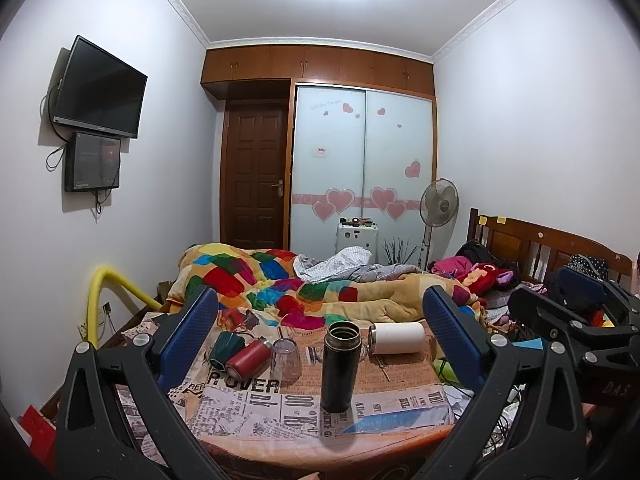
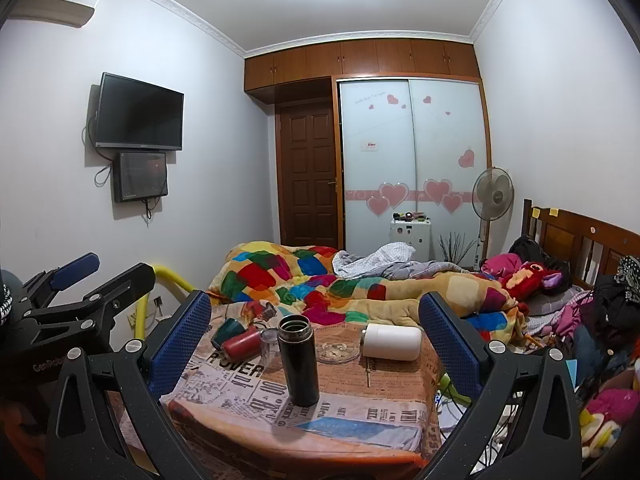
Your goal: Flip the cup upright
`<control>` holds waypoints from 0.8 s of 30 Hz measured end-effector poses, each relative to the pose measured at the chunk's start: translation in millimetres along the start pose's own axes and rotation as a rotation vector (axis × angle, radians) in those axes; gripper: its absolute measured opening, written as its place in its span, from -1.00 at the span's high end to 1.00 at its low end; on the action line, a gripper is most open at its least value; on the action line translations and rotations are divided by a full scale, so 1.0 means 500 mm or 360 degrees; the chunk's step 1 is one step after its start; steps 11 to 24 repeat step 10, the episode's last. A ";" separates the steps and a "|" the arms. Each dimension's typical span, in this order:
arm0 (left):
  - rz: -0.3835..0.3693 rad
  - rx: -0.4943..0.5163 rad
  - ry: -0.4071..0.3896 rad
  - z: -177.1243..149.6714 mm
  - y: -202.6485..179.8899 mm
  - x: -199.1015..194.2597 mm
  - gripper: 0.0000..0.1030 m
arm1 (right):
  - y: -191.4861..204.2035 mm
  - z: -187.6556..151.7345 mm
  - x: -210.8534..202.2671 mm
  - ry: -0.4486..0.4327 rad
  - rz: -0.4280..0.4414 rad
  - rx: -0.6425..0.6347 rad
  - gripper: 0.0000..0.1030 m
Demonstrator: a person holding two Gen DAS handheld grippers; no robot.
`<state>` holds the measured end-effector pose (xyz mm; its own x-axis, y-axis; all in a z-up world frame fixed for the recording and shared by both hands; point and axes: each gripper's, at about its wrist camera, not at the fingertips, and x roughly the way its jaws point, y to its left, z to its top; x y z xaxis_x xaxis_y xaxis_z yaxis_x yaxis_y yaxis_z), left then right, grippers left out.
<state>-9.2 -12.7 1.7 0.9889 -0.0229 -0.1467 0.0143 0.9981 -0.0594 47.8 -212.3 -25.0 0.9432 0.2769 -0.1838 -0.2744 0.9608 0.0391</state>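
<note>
- Right now I have both tools hanging back at the near edge of the table (image 1: 400, 412), well short of anything on it.
- Far left on the table, a green cup (image 1: 227, 348) and a red cup (image 1: 248, 361) lie on their sides, touching, mouths toward the near-left; their long axes run from near-left to far-right.
- Just right of them a clear glass (image 1: 285, 362) stands mouth-down, so it too needs turning, I judge.
- My left hand-held gripper (image 1: 320, 344) is spread wide and holds nothing; this cluster sits ahead and left of its centre line, close to its left finger (image 1: 192, 340).
- Centre, the black flask (image 1: 339, 364) stands upright with its mouth open; I take that one as done.
- Right of it, the white cup (image 2: 391, 342) lies on its side, long axis left to right across the table, its mouth to the left.
- My right hand-held gripper (image 2: 316, 336) is also wide and empty; the white cup lies ahead and right of its centre, so I judge this hand is the nearer one for it.
</note>
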 end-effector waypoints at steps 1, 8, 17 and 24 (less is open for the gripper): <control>0.0001 -0.0001 0.0000 0.000 0.000 0.000 -0.99 | 0.002 -0.001 0.000 0.0000 0.0001 0.0001 -1.00; -0.0013 -0.0016 0.0010 -0.003 0.012 0.009 -0.99 | 0.002 -0.002 0.008 0.0014 0.0004 -0.0006 -1.00; -0.0005 -0.0021 0.0015 -0.008 0.019 0.011 -0.99 | 0.005 -0.003 0.014 0.0023 0.0009 -0.0011 -1.00; -0.0005 -0.0021 0.0015 -0.008 0.019 0.011 -0.99 | 0.005 -0.003 0.014 0.0023 0.0009 -0.0011 -1.00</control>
